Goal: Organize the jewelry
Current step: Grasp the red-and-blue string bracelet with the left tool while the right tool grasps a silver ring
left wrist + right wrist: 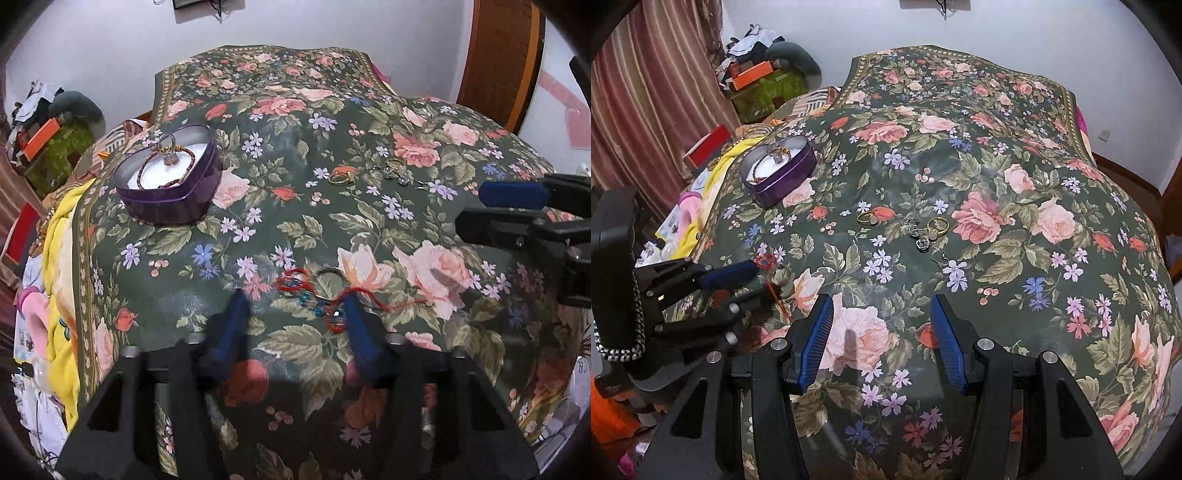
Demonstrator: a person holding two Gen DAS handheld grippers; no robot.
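Observation:
A purple heart-shaped tin [168, 199] stands open on the floral cloth, with a beaded bracelet [159, 173] lying inside; it also shows in the right wrist view [783, 177]. A red thread bracelet with blue beads [314, 295] lies on the cloth between the tips of my left gripper [295, 314], which is open around it. Gold rings [341, 177] and silver earrings [395, 173] lie further back; the right wrist view shows them as rings [868, 218] and earrings [918, 232]. My right gripper [882, 306] is open and empty above the cloth.
The floral cloth [1015, 295] covers a rounded raised surface that drops off at the edges. Yellow fabric [59, 258] and clutter lie at the left. A curtain [646, 92] hangs at far left. The right gripper [517, 210] enters the left wrist view from the right.

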